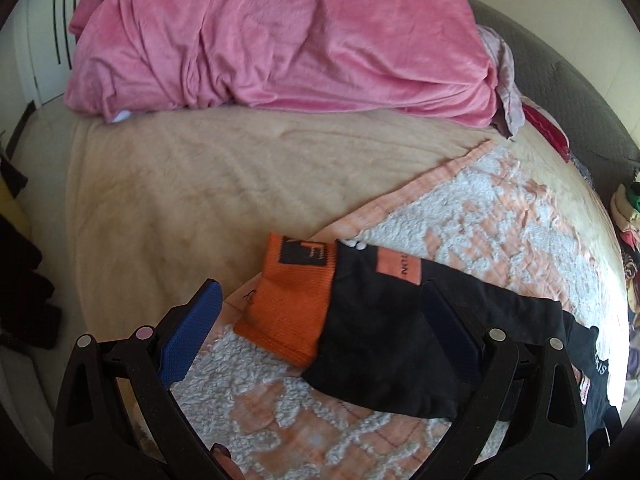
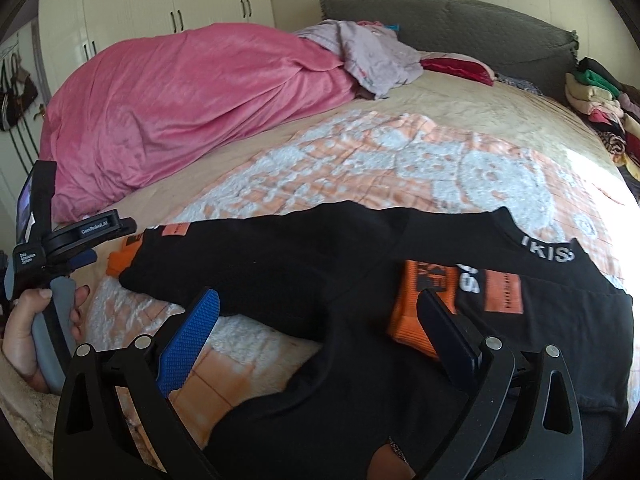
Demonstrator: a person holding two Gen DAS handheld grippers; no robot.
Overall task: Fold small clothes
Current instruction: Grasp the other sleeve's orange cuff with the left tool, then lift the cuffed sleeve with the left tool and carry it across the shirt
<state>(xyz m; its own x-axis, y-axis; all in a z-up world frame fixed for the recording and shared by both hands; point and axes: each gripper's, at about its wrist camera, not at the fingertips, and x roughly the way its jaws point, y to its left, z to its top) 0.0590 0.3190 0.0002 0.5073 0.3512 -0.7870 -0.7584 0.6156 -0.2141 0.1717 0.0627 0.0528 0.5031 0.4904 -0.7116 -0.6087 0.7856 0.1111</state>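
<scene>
Black sweater with orange cuffs lies spread on orange-white blanket on bed. Left tongs apart, above sleeve end, holding nothing. Right tongs apart, above sweater body. Pink duvet heaped behind.

1 black sweatshirt, 2 orange cuffs, 1 pink blanket

Black top is matt knit cloth, its orange cuff ribbed. Under it, a nubbly fleece throw (white tufts on peach) at the bed's near edge. Pink blanket looks plush, faintly sheeny. Gripper pads: stippled blue rubber.
</scene>
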